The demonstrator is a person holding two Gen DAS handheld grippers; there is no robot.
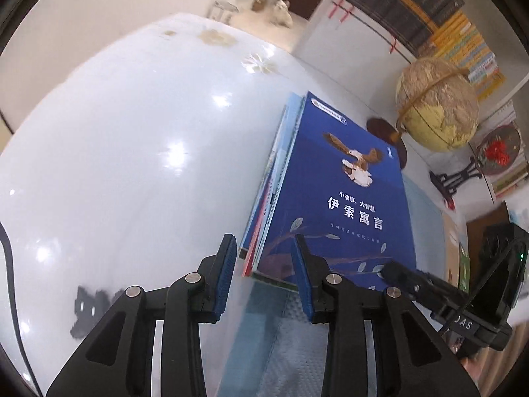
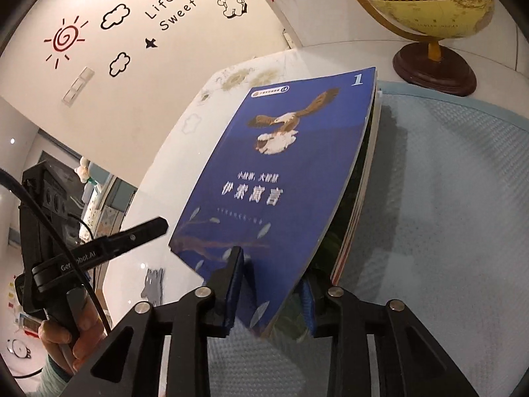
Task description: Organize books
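Black claw arms fill the foreground, both closing in on the book stack.

White surface (image 1: 115, 152) first, then the pale blue mat (image 2: 446, 198) on it, then the stack of books (image 1: 264, 205) lying partly on that mat, with the globe (image 1: 436, 109) just beyond the stack's far corner. Blue book (image 2: 281, 172) on top, near edge lifted. Right claw (image 2: 272, 294) partly open, straddling that raised near edge, one pad over the cover, one under; whether they pinch it, I cannot tell. Left claw (image 1: 264, 278) partly open too, at the stack's near-left corner, holding nothing. Risk, I'd judge: a grip on the cover alone bends it, and the loose books beneath could slide toward the globe.
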